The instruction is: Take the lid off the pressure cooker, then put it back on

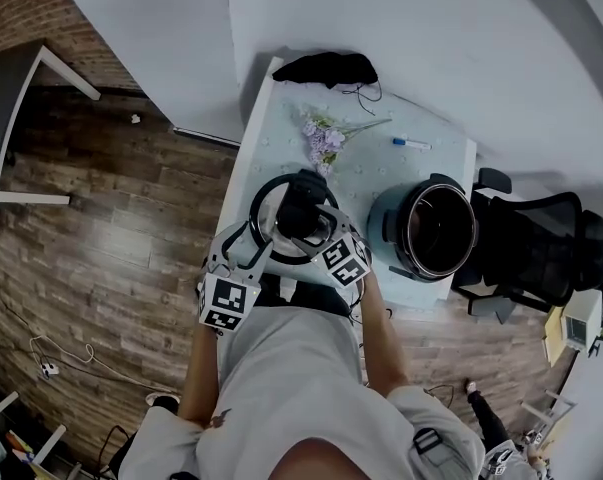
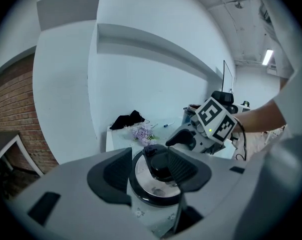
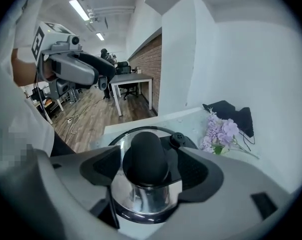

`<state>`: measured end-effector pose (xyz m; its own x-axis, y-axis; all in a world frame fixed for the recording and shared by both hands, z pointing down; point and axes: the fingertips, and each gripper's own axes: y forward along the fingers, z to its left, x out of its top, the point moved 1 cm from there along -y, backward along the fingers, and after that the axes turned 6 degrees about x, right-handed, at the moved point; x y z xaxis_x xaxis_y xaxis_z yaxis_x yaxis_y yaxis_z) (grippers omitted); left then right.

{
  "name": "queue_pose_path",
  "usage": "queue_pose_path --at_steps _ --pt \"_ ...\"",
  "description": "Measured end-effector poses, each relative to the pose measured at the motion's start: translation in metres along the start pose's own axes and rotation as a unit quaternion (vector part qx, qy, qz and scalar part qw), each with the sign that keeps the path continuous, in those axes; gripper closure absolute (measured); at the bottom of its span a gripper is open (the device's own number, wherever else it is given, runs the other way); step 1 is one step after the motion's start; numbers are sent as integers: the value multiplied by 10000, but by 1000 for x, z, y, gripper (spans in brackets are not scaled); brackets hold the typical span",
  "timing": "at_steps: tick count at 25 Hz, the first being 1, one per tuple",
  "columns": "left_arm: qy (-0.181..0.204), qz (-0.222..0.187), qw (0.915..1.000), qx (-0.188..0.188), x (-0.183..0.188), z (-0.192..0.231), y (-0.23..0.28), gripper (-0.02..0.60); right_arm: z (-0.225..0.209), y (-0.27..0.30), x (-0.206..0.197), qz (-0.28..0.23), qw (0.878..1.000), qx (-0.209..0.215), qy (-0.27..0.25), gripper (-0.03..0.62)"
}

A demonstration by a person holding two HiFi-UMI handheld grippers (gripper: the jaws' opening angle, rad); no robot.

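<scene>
Head view: flowers (image 1: 323, 140), pen (image 1: 411, 144), cloth (image 1: 326, 68) lie beyond lid (image 1: 266, 206).

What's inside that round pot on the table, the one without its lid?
The pot stands open: a shiny metal inner wall shows, going dark lower down. Its bottom is in shadow, so any contents cannot be made out.
</scene>
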<state>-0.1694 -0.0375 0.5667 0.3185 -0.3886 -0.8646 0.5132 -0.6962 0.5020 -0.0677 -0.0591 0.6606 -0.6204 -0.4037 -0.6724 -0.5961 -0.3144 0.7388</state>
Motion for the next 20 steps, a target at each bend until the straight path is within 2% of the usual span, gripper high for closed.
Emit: queue_pose_path --at_steps 15,20 --pt "-70 103 9999 8 -7 10 5 364 -2 43 -9 747 9948 383 -573 253" --pt "-109 111 9999 55 -8 13 5 364 -2 48 -11 834 9928 552 -659 258"
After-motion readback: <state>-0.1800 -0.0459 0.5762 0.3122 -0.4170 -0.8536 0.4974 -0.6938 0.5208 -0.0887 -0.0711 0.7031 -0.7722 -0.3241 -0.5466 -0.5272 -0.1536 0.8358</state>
